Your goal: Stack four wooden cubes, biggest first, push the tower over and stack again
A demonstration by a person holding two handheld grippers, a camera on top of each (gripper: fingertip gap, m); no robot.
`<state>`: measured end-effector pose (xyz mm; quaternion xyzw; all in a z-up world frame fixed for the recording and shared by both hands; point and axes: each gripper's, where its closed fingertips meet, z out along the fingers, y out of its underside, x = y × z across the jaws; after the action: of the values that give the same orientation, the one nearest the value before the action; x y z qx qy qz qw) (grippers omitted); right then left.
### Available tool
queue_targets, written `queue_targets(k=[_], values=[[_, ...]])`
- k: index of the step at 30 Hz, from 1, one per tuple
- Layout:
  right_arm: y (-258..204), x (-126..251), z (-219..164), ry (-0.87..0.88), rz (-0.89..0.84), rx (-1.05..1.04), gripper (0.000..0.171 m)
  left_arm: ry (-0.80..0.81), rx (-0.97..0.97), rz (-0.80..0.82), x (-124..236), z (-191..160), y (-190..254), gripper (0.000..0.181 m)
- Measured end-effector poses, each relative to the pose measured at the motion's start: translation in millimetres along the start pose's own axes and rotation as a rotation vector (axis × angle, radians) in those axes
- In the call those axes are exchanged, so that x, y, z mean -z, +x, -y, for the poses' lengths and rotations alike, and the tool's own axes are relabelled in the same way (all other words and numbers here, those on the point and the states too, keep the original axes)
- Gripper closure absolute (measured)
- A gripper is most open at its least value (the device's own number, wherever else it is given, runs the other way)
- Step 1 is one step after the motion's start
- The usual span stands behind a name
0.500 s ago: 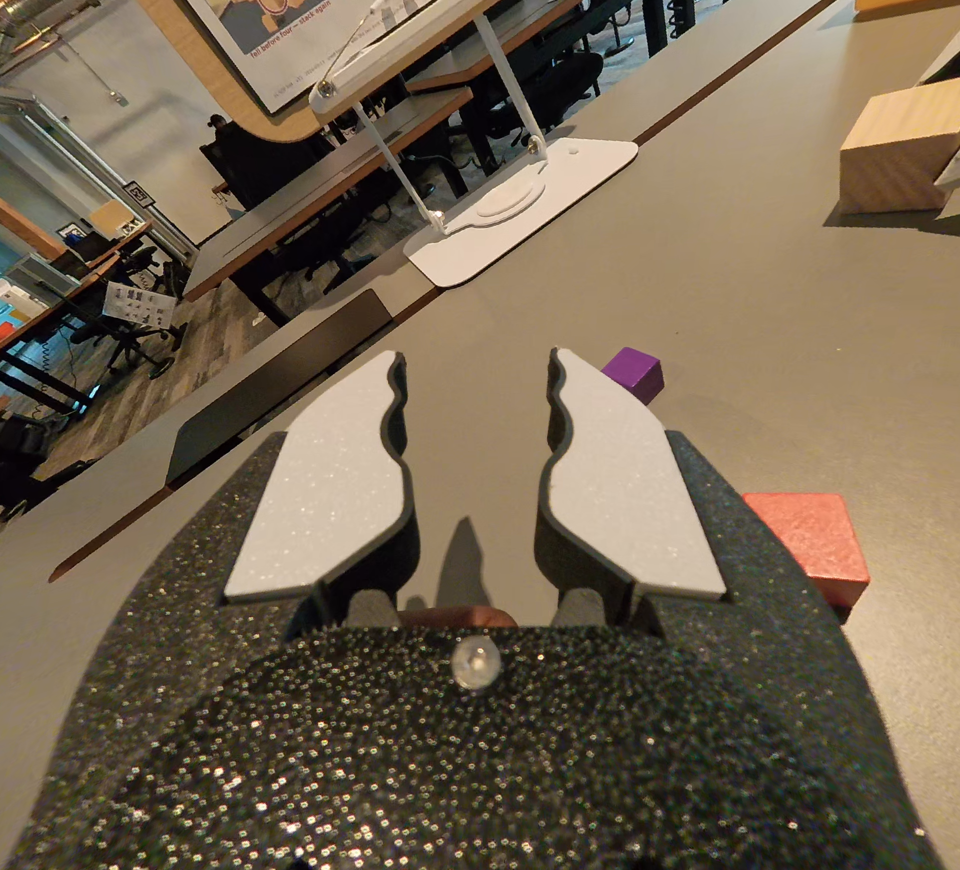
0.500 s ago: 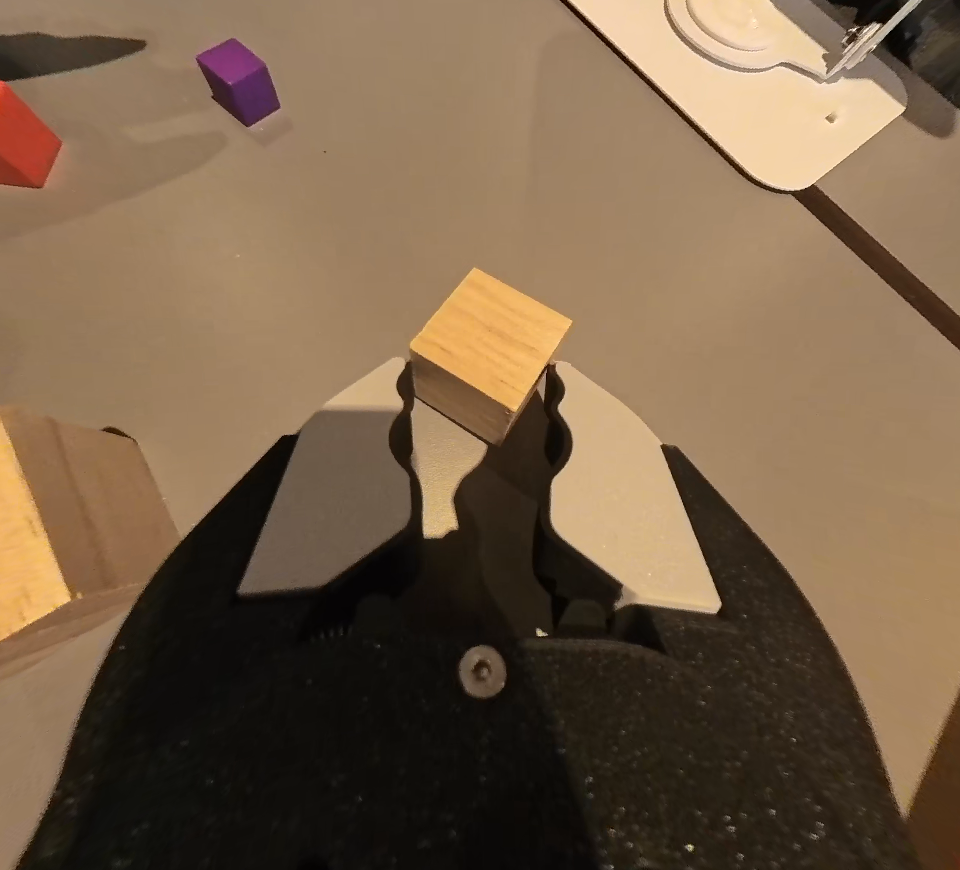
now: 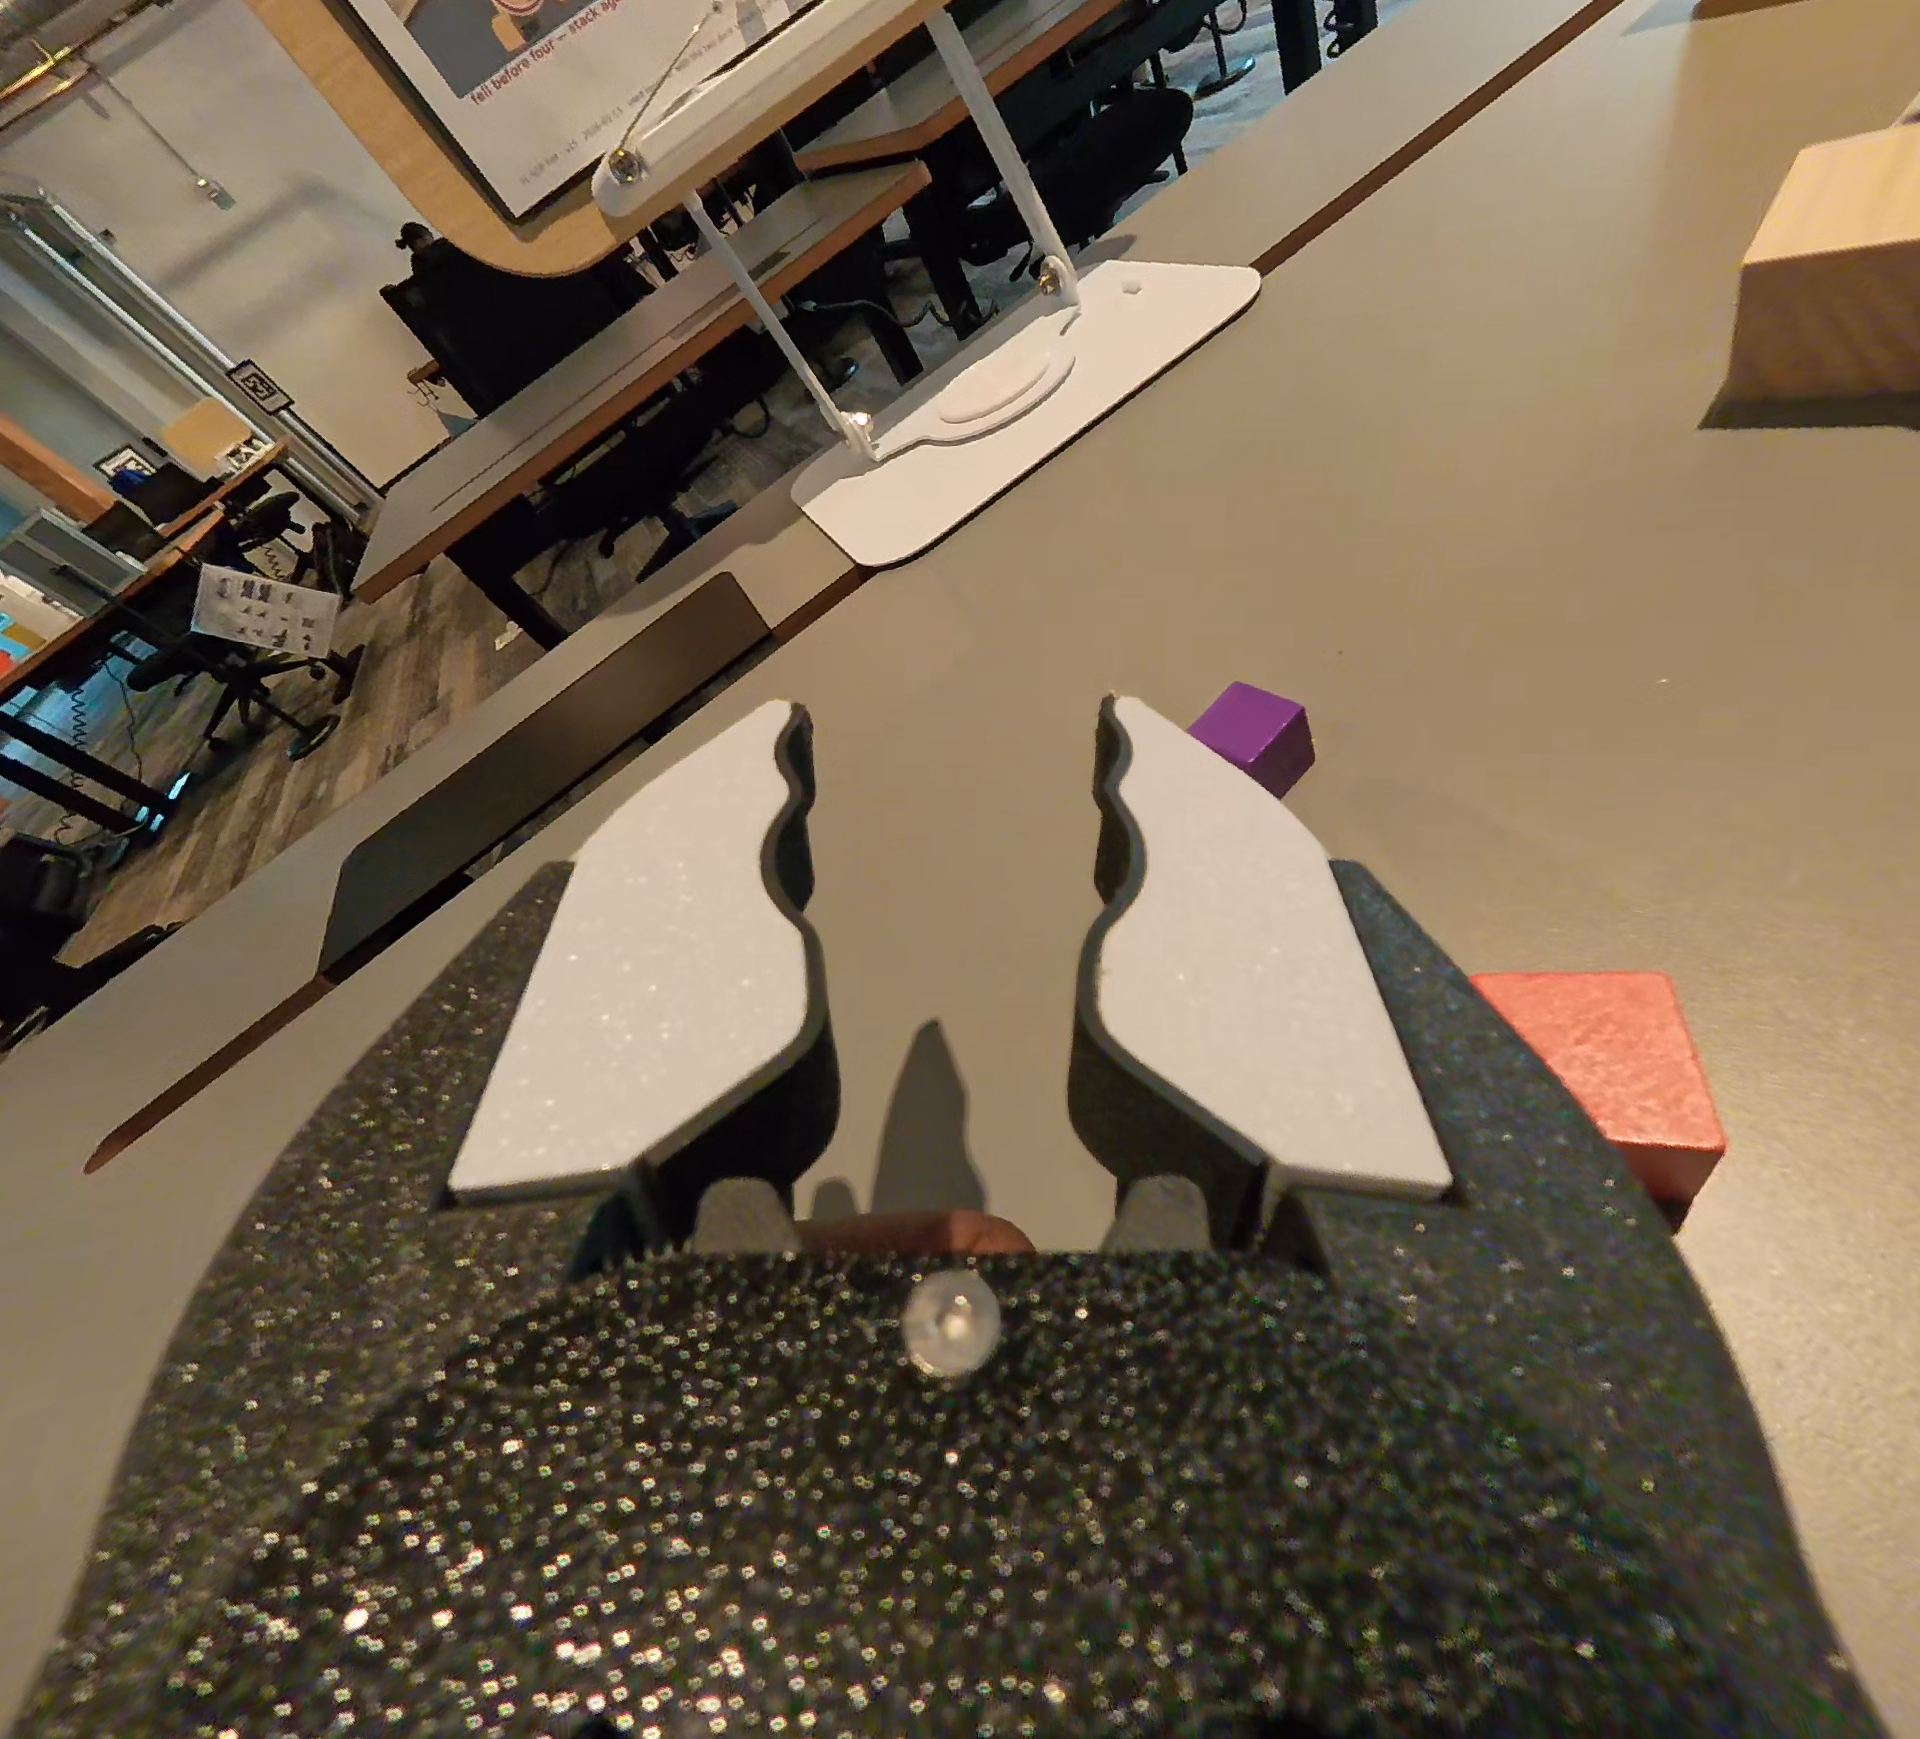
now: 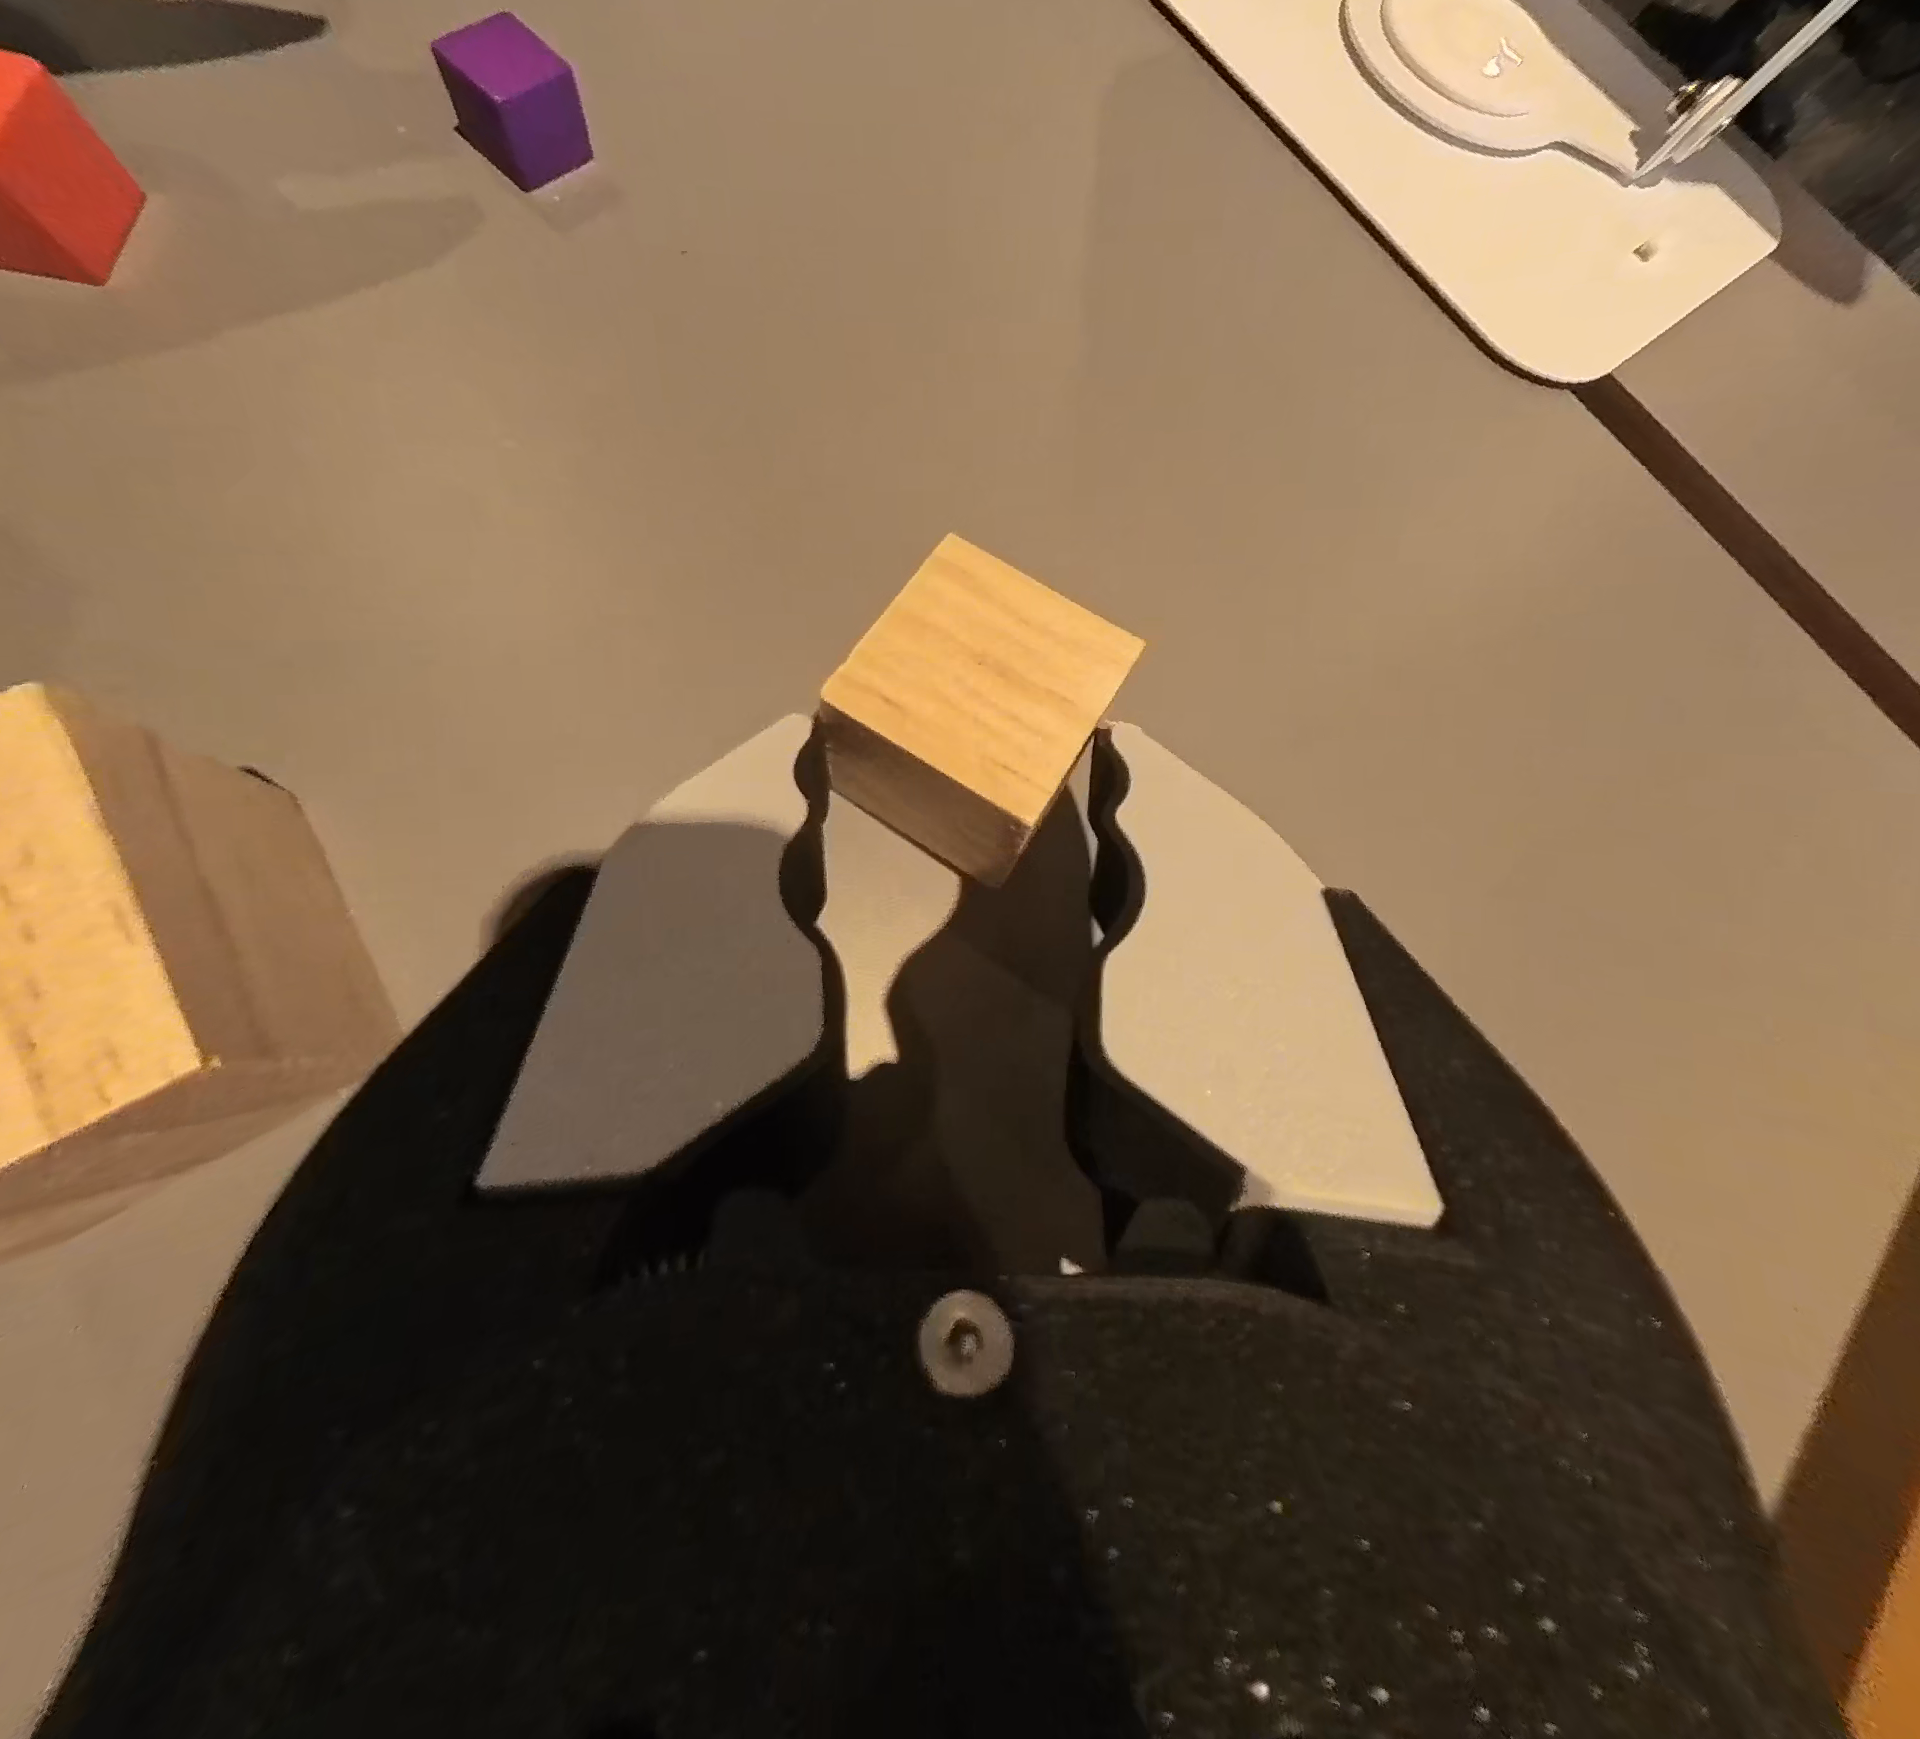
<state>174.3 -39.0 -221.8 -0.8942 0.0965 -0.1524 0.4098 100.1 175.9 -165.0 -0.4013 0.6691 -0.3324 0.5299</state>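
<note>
Right gripper (image 4: 956, 733) fingers clamping one small wooden cube (image 4: 977, 702), left gripper (image 3: 951, 723) fingers wide, empty

Left view low, right steeply downward; both share purple cube (image 3: 1252, 739).

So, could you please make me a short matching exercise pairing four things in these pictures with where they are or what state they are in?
Things:
1. small plain wooden cube
2. purple cube
3. left tongs
4. white stand base

Places or states:
A. open, with nothing between the fingers
B. at the far table edge, by the dark seam
C. pinched at the tips of the right tongs, turned corner-on
D. lying free on the grey table, beside the red block

Pairs: 1-C, 2-D, 3-A, 4-B
</note>
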Motion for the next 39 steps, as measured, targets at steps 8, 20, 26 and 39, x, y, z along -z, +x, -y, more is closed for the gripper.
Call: queue_targets(k=[8, 20, 26, 39], values=[[0, 5, -5, 0.002, 0.011, -0.019, 0.123, -0.005, -0.006, -0.005, -1, -1, 2, 0.129], [-7, 10, -7, 0.007, 0.051, -0.021, 0.123, -0.004, -0.006, -0.012, -2, 0, 5, 0.13], [-8, 11, -8, 0.005, 0.053, -0.012, 0.123, -0.007, -0.013, -0.032, -4, -1, 10, 0.13], [-10, 10, -13, -0.024, 0.064, -0.005, 0.122, -0.011, -0.034, -0.048, -7, 0, 16, 0.13]])
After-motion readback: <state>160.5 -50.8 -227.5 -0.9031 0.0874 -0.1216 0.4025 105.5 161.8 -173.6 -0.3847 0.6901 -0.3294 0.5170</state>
